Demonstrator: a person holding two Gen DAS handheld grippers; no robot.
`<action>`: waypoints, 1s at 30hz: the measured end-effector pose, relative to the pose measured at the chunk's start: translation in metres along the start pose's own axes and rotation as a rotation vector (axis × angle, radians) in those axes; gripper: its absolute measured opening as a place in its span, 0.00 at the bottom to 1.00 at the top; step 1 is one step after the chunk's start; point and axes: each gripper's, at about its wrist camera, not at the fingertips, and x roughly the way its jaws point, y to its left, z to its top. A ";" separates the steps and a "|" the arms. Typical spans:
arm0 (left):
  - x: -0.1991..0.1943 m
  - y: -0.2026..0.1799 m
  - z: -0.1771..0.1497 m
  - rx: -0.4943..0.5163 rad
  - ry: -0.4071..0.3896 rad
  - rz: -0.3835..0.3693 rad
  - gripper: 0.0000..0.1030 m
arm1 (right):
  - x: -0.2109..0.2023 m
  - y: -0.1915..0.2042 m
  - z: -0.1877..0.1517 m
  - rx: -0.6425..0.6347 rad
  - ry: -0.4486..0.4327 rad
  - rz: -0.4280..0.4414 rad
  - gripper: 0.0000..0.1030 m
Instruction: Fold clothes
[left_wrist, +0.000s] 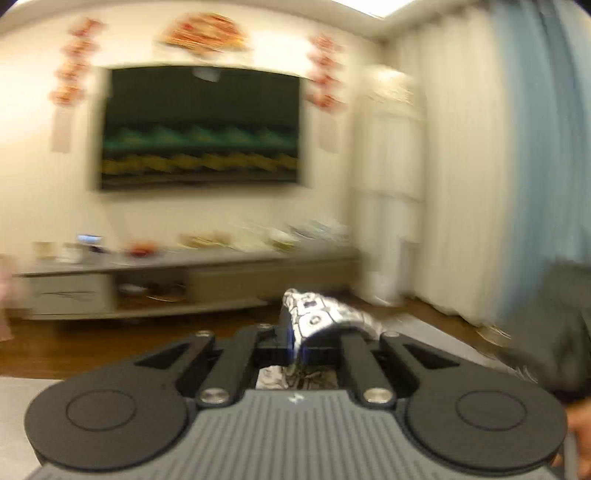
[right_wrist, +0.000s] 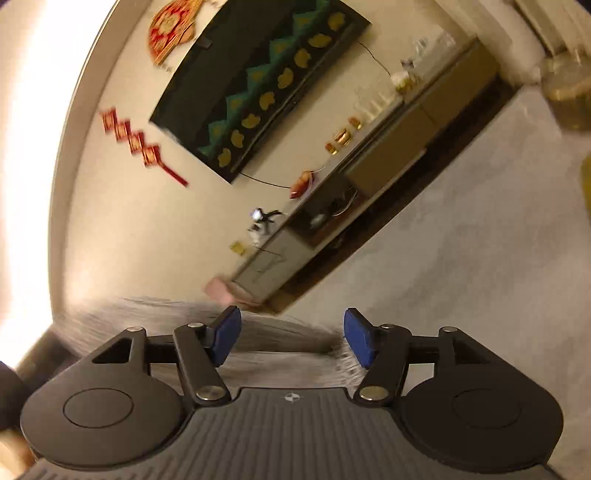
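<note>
Gripper on our left (left_wrist: 295, 349) has its blue pads pressed together on a fold of black-and-white patterned cloth (left_wrist: 325, 314), which bunches up over the fingertips and spills to the right, with more of it showing down through the gap in the linkage just nearer us. Our right gripper (right_wrist: 291, 341) stands wide apart with nothing between its pads; it is rolled over sideways above the pale grey bench (right_wrist: 461, 258), and a blurred grey-streaked cloth (right_wrist: 258, 339) lies just beyond and under its fingers, though we cannot tell whether that is the same garment. Both views are smeared with motion, and the left one looks level toward the television (left_wrist: 199, 127) and the low cabinet (left_wrist: 184, 273), so we judge the garment is being carried or lifted by one edge. Whether that opens a fold or completes one, we cannot tell. Next we would need the free gripper on a matching edge, keeping the cloth taut.
</note>
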 end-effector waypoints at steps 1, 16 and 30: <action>0.006 0.024 -0.009 -0.035 0.068 0.056 0.04 | 0.000 0.001 -0.001 -0.018 -0.004 -0.009 0.72; -0.062 0.172 -0.093 -0.347 0.206 0.181 0.04 | 0.121 0.062 -0.096 -0.438 0.233 -0.219 0.88; -0.140 0.242 0.075 -0.306 -0.215 0.302 0.04 | 0.029 0.143 0.058 -0.699 -0.262 -0.359 0.02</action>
